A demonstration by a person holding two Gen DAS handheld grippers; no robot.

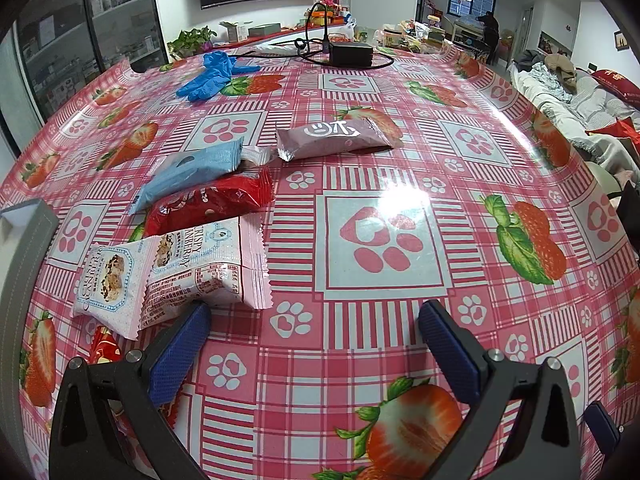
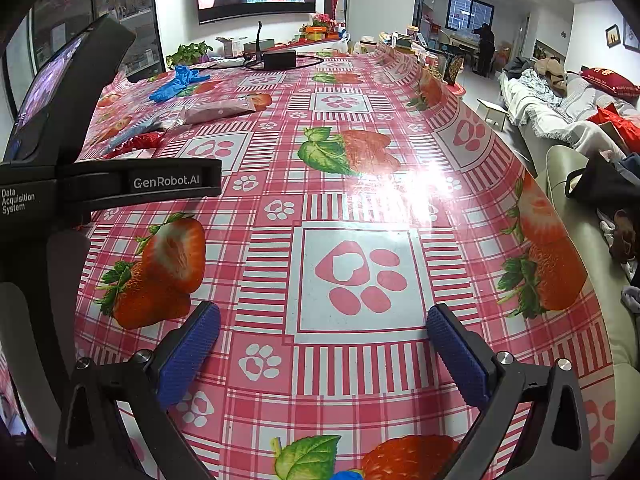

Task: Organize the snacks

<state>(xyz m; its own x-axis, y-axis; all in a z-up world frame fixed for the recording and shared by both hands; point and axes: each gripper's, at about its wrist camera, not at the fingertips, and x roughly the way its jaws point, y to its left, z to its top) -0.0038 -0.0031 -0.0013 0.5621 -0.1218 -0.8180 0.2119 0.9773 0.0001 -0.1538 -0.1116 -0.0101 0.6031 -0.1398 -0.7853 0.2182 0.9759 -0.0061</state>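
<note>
Several snack packs lie on the strawberry tablecloth [image 1: 380, 248]. In the left wrist view a white cranberry-crisp pack [image 1: 172, 272] sits at the near left, overlapping a second one. Behind them lie a red pack [image 1: 212, 202], a light blue pack [image 1: 192, 168] and, apart, a mauve pack [image 1: 334, 138]. My left gripper [image 1: 314, 320] is open, its left fingertip just touching the edge of the white pack. My right gripper [image 2: 322, 326] stands open over bare cloth with nothing between its fingers. The right wrist view shows the mauve pack [image 2: 218, 110] far off at upper left.
Blue gloves [image 1: 212, 74] and a black power brick with cables [image 1: 350, 53] lie at the table's far side. A grey box edge [image 1: 28, 240] sits at the left. The left gripper's body [image 2: 112, 184] fills the right view's left side. A sofa [image 2: 580, 216] runs along the right.
</note>
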